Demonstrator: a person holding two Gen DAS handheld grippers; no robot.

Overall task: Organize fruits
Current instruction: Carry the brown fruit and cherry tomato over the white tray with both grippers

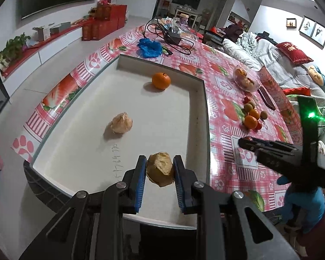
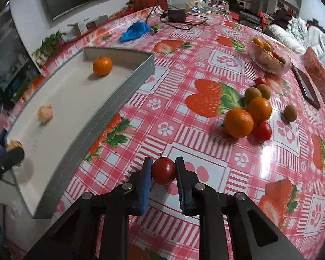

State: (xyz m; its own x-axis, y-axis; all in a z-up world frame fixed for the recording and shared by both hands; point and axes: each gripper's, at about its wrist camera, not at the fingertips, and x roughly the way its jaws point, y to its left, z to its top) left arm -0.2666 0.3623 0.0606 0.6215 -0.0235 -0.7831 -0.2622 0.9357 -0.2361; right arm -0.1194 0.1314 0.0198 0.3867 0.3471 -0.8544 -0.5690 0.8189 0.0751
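Note:
My left gripper (image 1: 160, 159) is shut on a tan, papery-husked fruit (image 1: 160, 171) over the near end of a shallow white tray (image 1: 197, 108). Inside the tray lie a second husked fruit (image 1: 121, 123) and, at the far end, a mandarin (image 1: 161, 80). My right gripper (image 2: 164, 161) is shut on a small red tomato (image 2: 164, 171) just above the strawberry-print tablecloth, right of the tray wall (image 2: 110, 108). Beyond it sits a cluster of two oranges (image 2: 239, 122), kiwis (image 2: 253, 94) and a tomato (image 2: 262, 131).
A lone kiwi (image 2: 290, 112) lies right of the cluster. A glass bowl (image 2: 270, 56) with fruit and a dark phone (image 2: 306, 88) sit at the far right. Blue gloves (image 2: 135, 30), cables and a black box are at the table's far end.

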